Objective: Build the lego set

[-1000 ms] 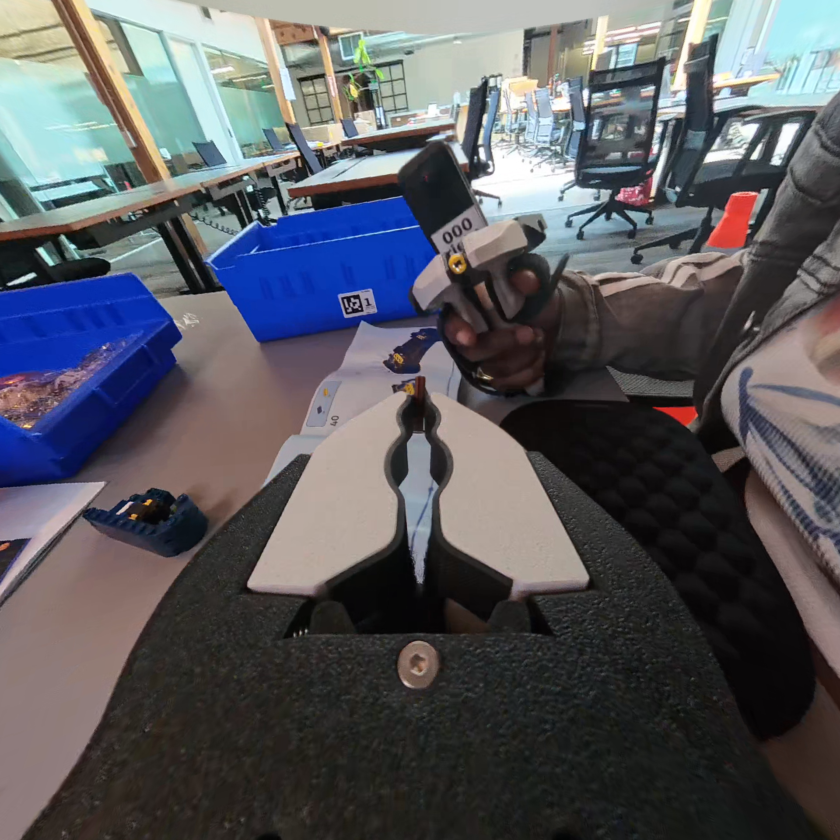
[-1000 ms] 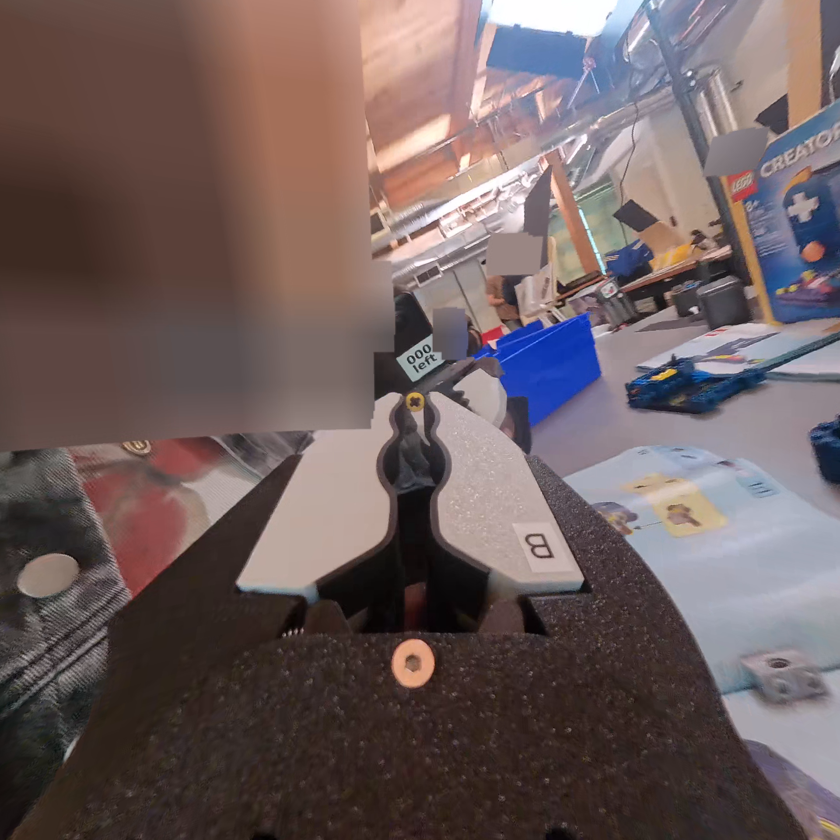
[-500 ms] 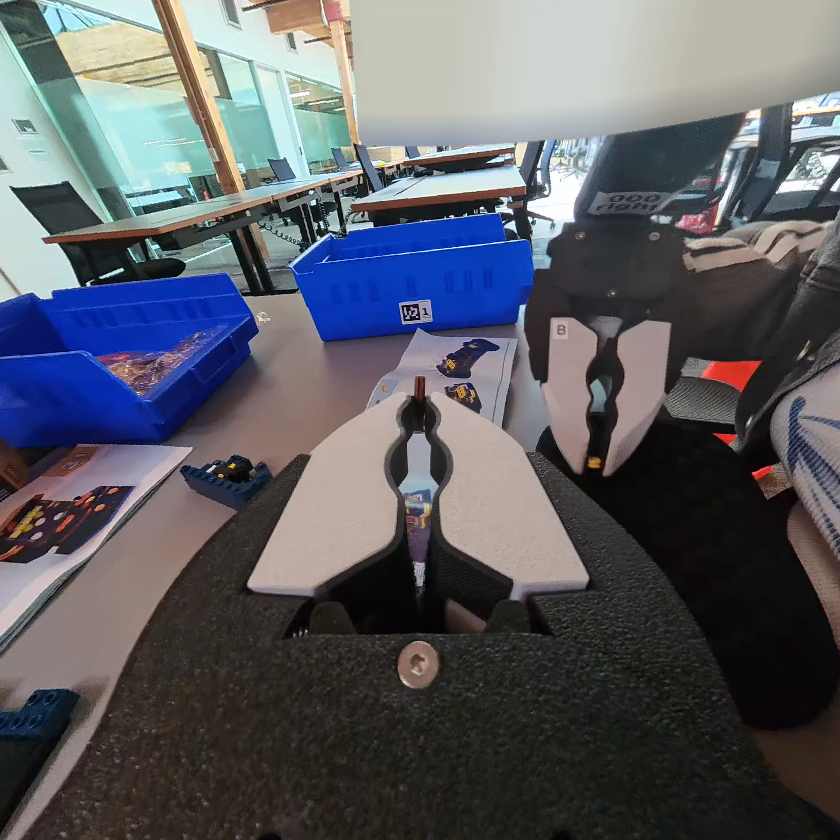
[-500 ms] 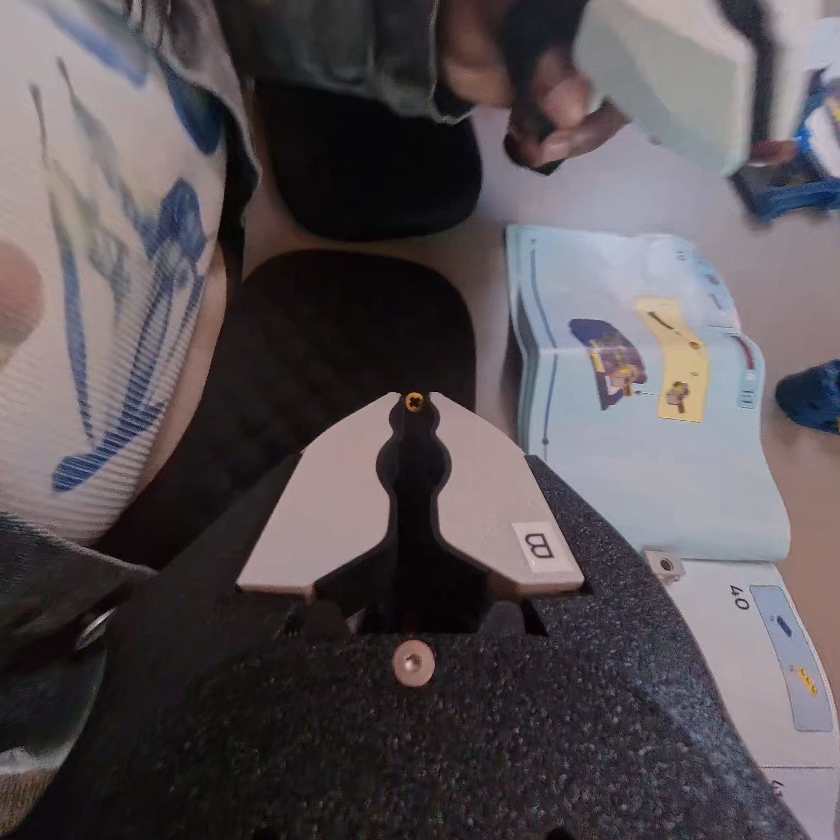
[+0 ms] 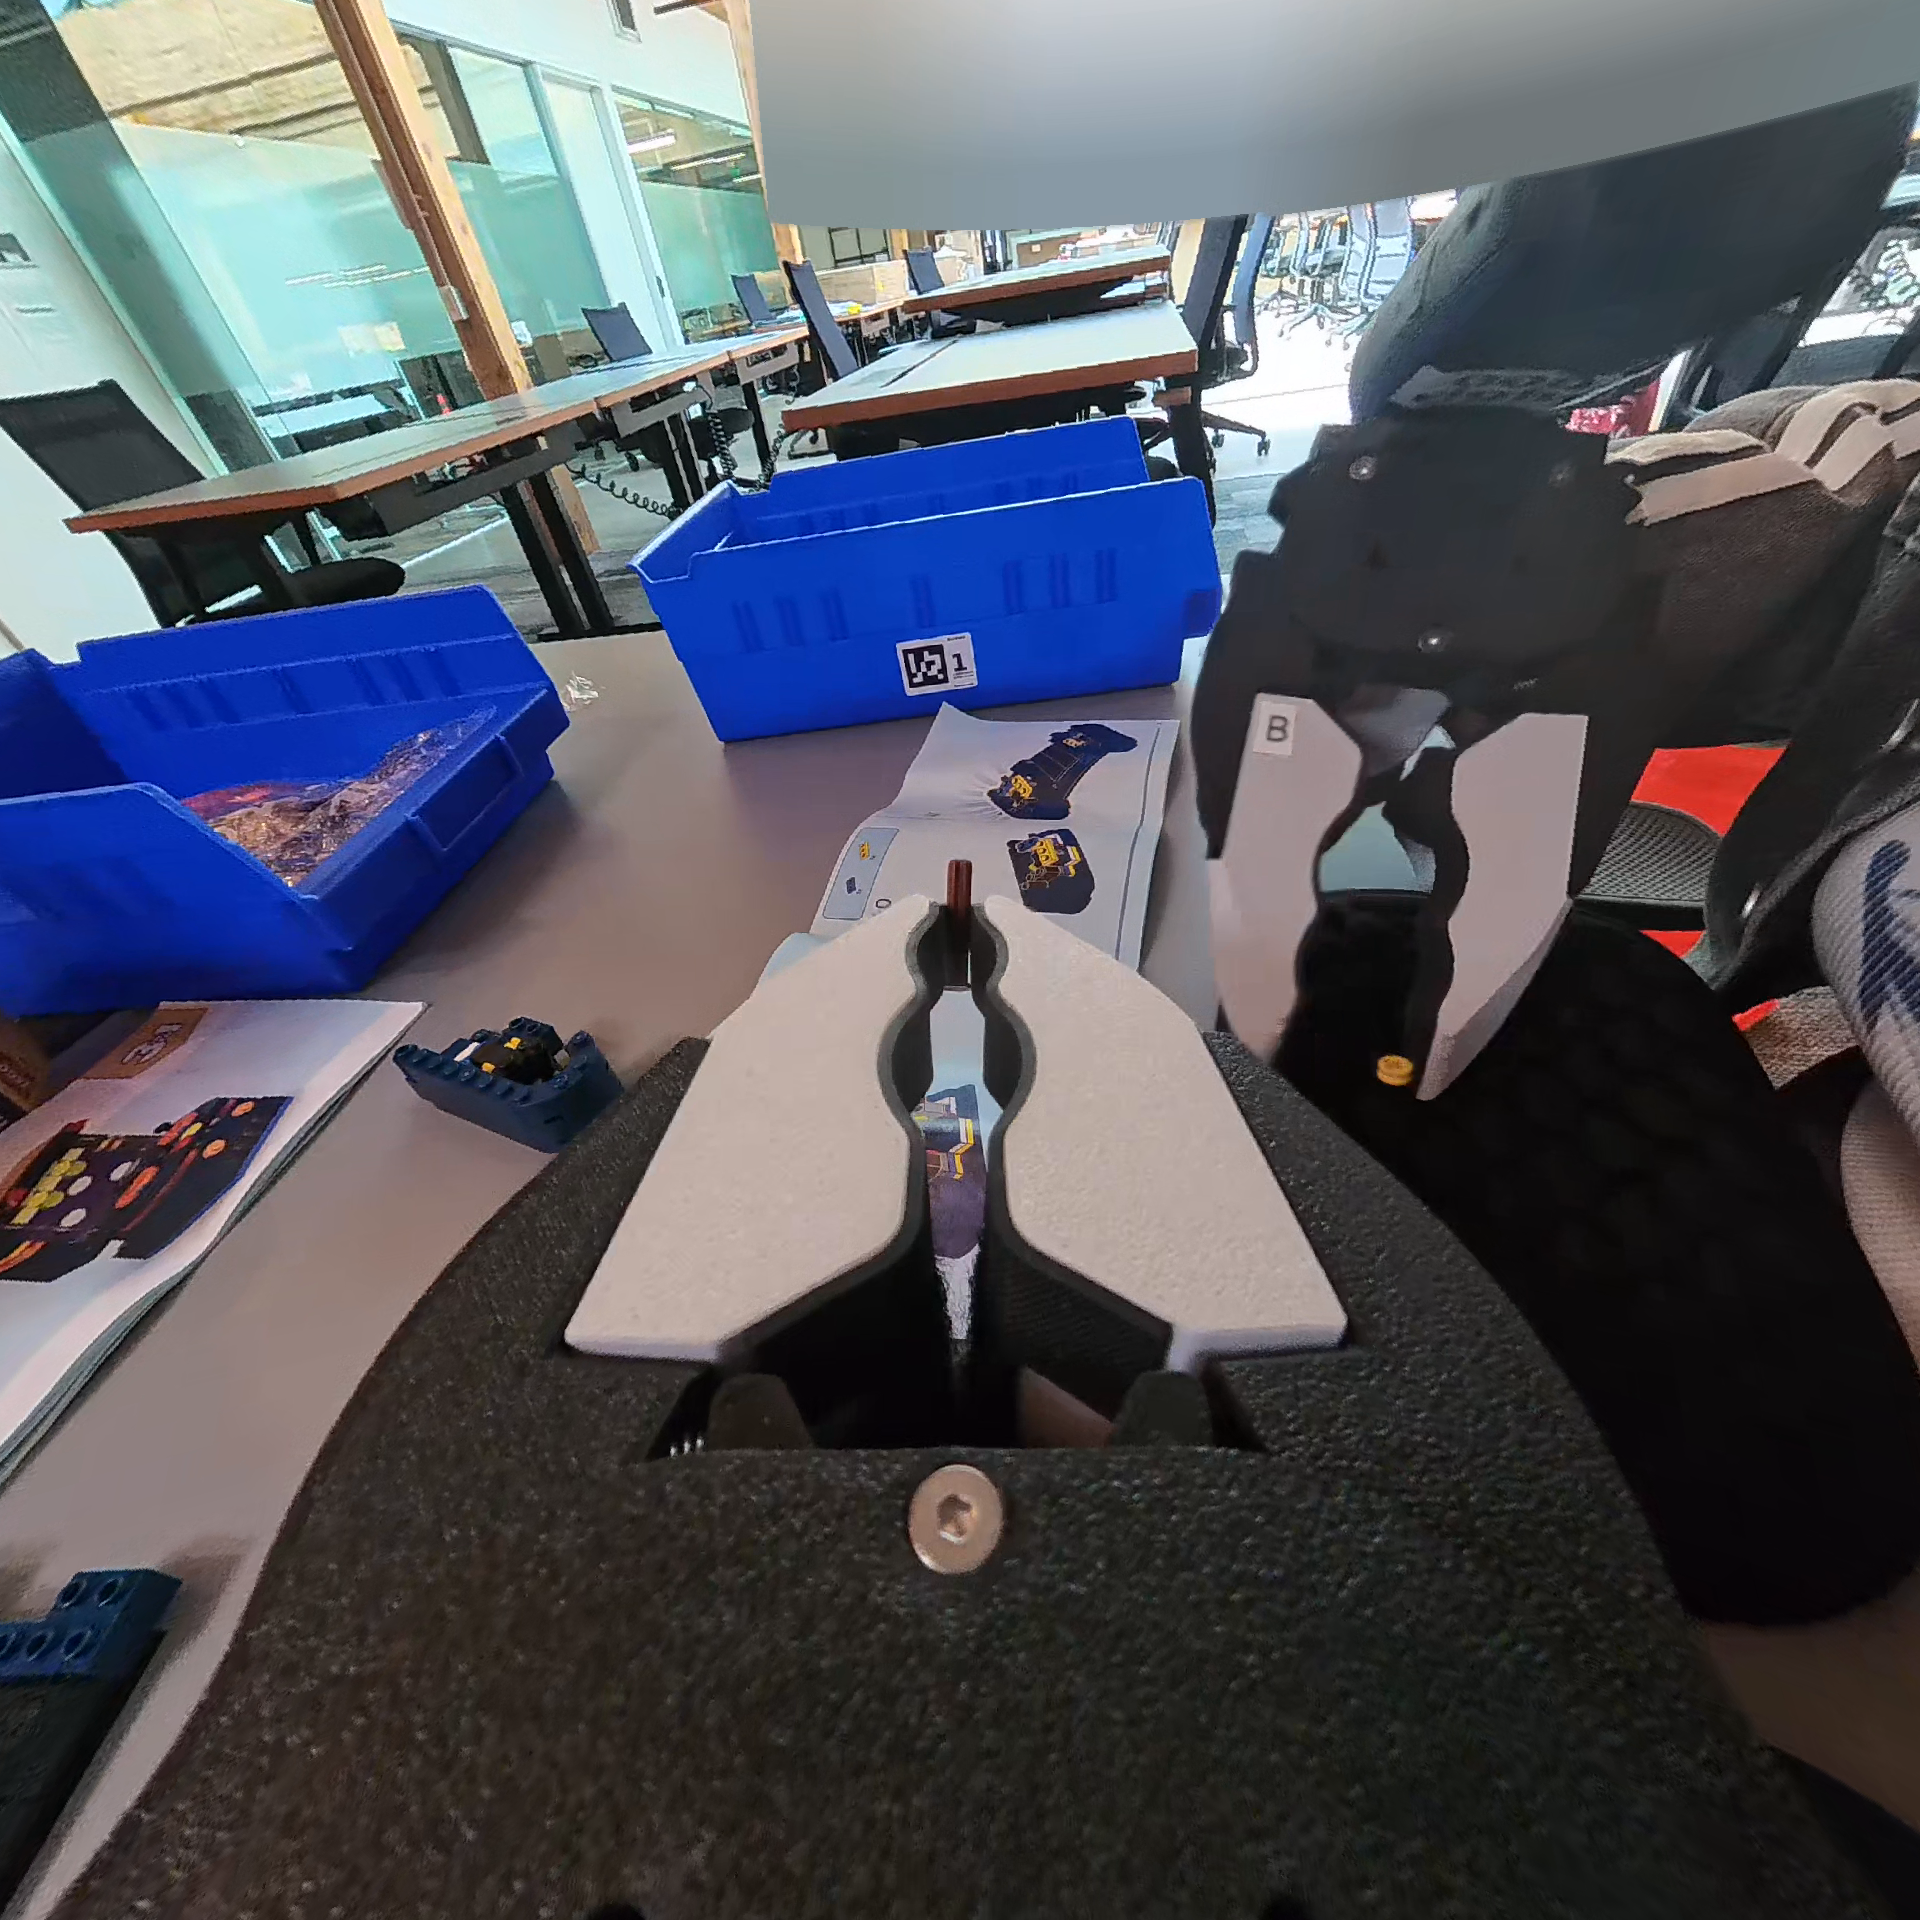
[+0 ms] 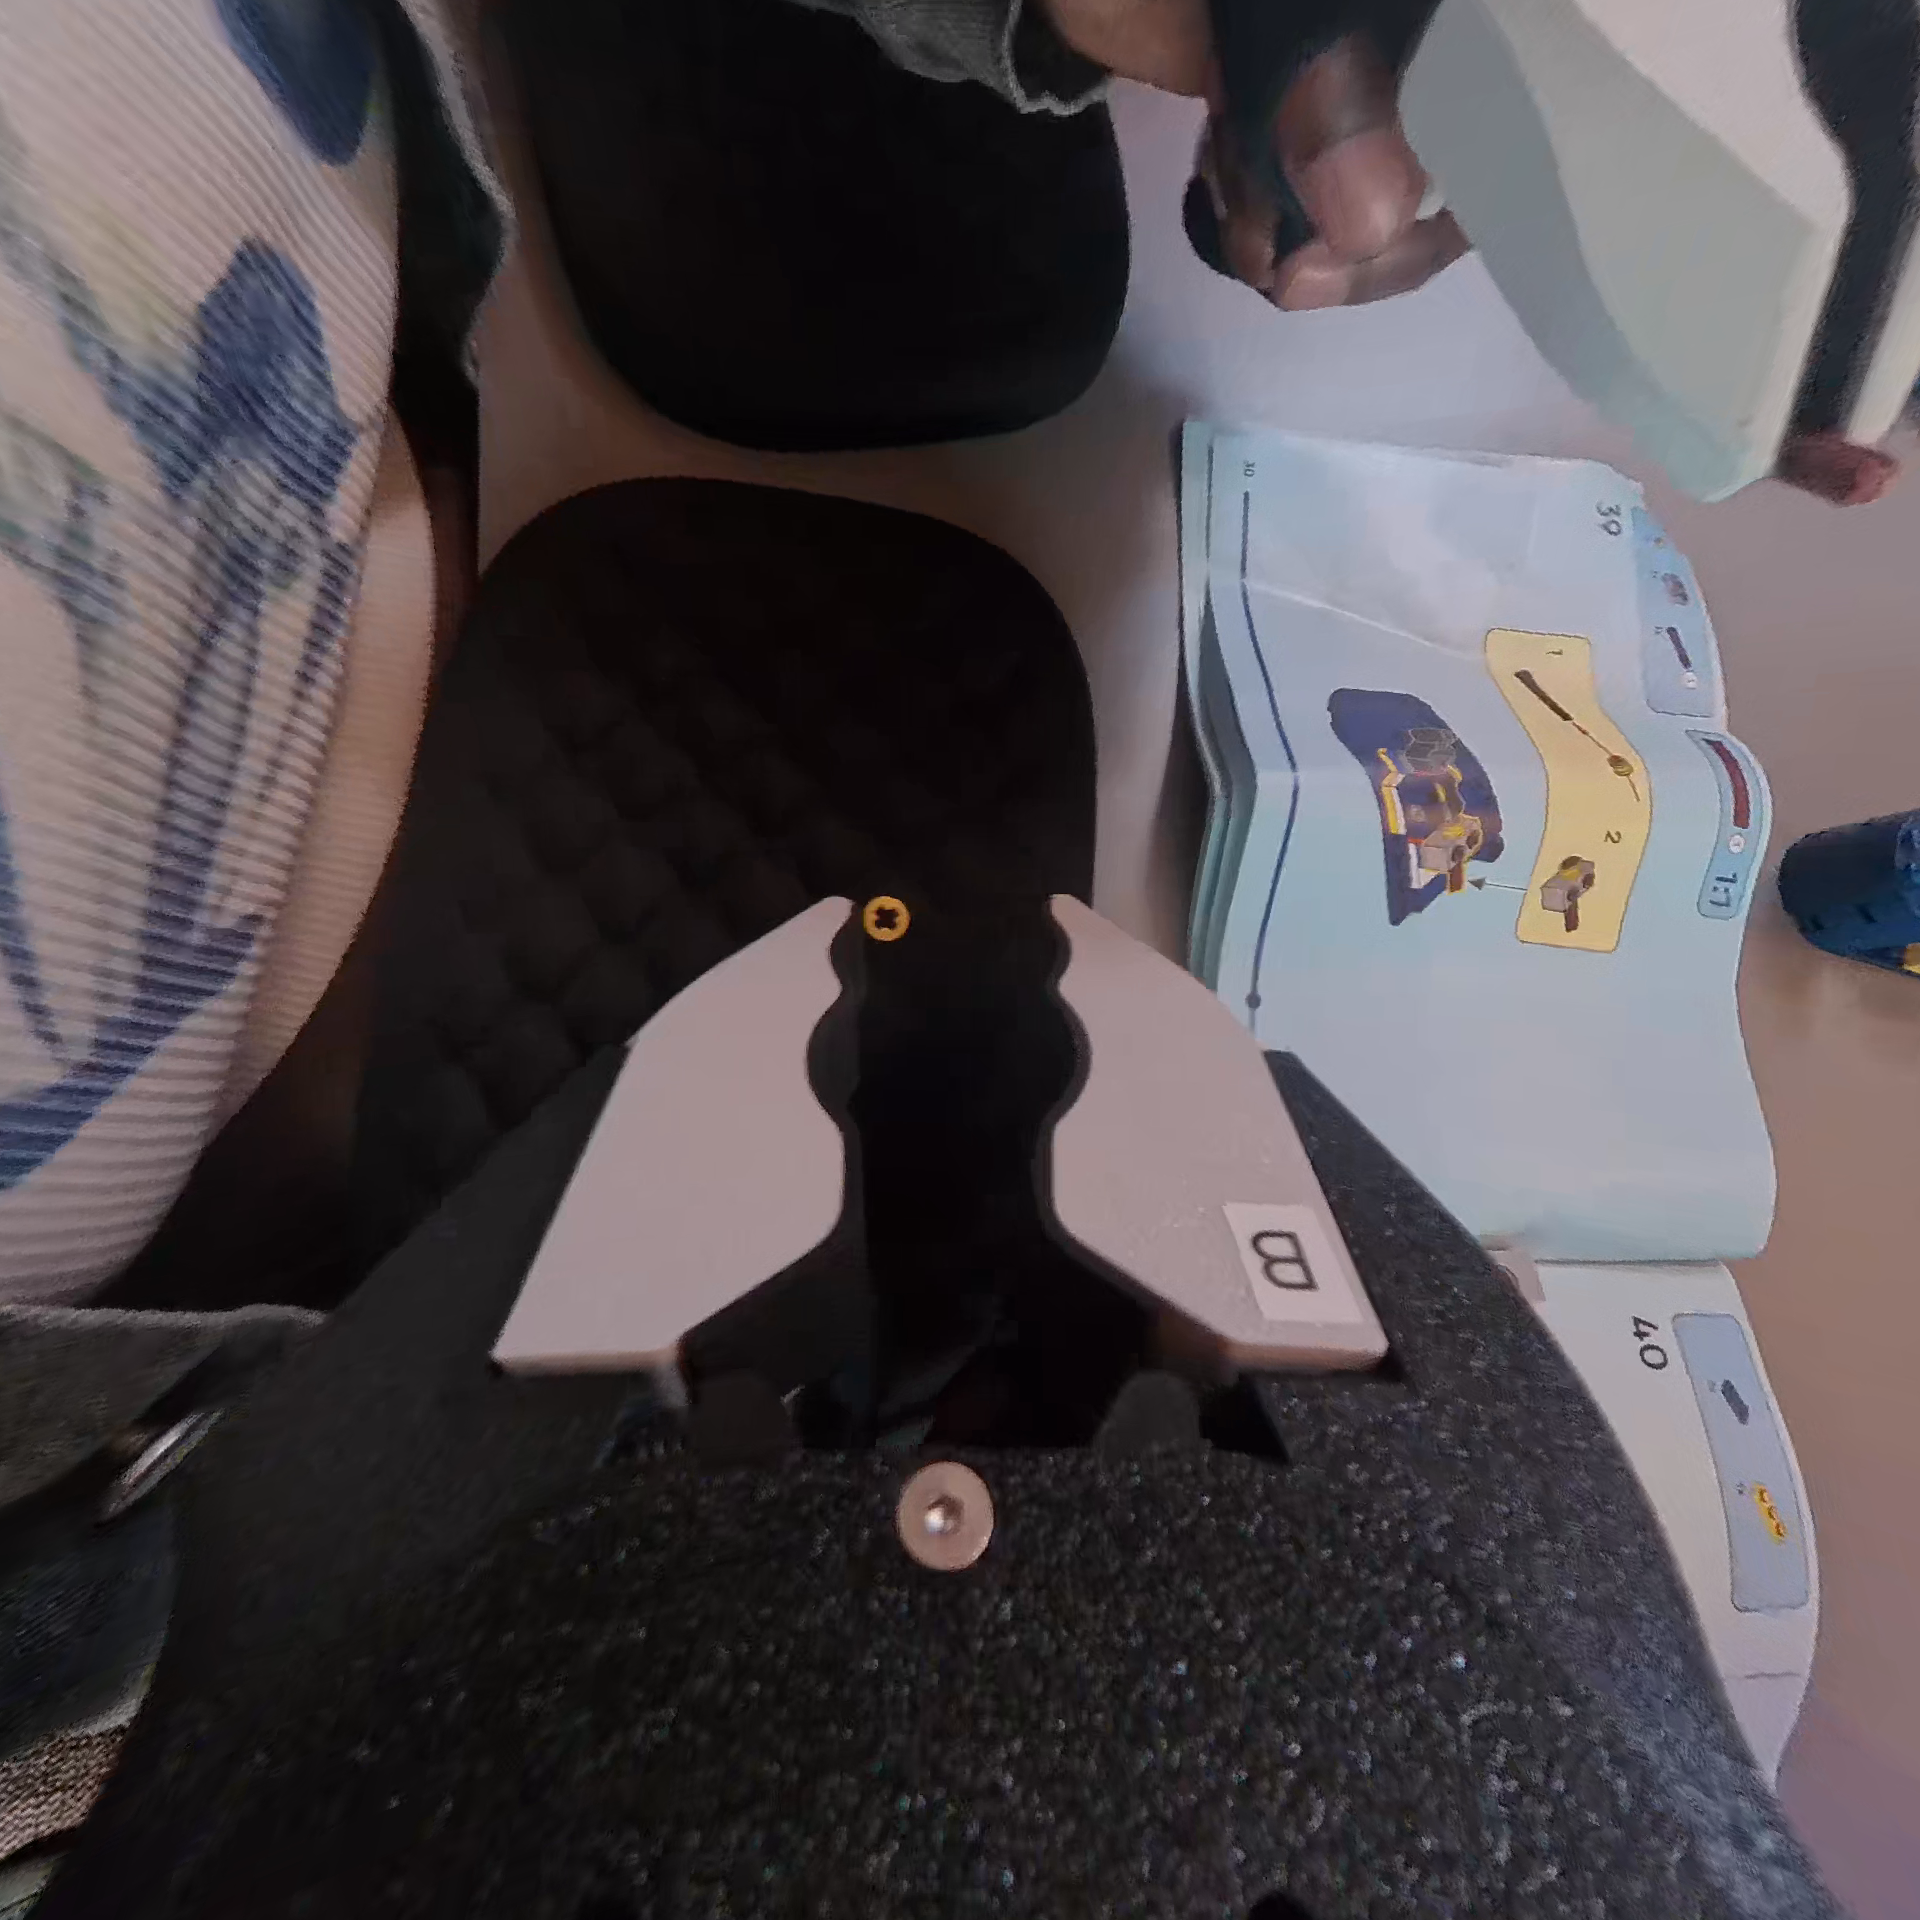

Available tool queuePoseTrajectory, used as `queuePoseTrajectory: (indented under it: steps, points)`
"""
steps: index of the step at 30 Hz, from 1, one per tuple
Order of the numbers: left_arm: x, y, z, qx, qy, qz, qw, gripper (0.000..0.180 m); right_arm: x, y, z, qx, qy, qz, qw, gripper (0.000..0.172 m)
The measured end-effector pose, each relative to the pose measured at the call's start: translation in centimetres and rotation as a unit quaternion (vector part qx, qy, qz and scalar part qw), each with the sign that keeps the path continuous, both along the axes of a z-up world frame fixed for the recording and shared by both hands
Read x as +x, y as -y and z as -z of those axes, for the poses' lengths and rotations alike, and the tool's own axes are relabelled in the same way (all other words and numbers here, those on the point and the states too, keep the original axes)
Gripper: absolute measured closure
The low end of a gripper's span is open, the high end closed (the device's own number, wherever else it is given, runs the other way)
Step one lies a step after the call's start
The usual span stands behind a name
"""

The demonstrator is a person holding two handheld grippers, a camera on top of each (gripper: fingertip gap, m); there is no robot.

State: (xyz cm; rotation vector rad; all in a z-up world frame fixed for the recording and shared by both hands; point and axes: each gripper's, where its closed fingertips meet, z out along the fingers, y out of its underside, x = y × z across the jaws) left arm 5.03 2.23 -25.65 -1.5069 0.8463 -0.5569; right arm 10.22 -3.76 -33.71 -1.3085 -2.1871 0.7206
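left gripper (image 5: 958, 920) clamps a dark brown rod (image 5: 958, 896), upright | right gripper (image 6: 961, 914) spread, small yellow ring (image 6: 886, 918) clinging to one fingertip, over black pad (image 6: 727, 727) by tabletop's near edge | I'd keep the rod steady

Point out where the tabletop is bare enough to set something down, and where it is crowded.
Bare grey table lies between the left blue bin, the far blue bin and the open instruction booklet. Crowded: the near left, with a second booklet and a dark blue brick piece; the right, with the black pad.
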Motion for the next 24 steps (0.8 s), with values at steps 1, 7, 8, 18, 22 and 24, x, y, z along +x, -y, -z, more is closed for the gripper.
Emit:
queuePoseTrajectory:
  steps: [1,7,8,18,22,24]
  points:
    - [0.0,0.0,0.1,-0.001,-0.001,0.000,1.000,0.177,-0.1,-0.2,0.1,0.001,0.005,0.006,1.000,0.134]
    - [0.1,0.0,0.2,-0.003,-0.003,0.003,1.000,0.177,-0.5,-0.7,0.6,-0.077,0.034,0.045,0.995,0.105]
    - [0.1,0.0,0.2,-0.004,-0.001,0.003,1.000,0.177,-0.5,-1.0,0.8,-0.085,0.038,0.056,0.994,0.100]
    - [0.0,0.0,0.2,-0.009,0.006,0.004,1.000,0.177,0.0,0.6,-2.8,-0.077,-0.065,-0.043,0.994,0.154]
    - [0.0,0.0,0.2,-0.008,0.000,0.004,1.000,0.177,0.5,2.0,-2.3,-0.052,-0.054,-0.077,0.994,0.172]
    - [0.0,0.0,0.2,-0.007,-0.001,0.003,1.000,0.177,0.8,2.0,-1.4,-0.019,-0.038,-0.076,0.996,0.170]
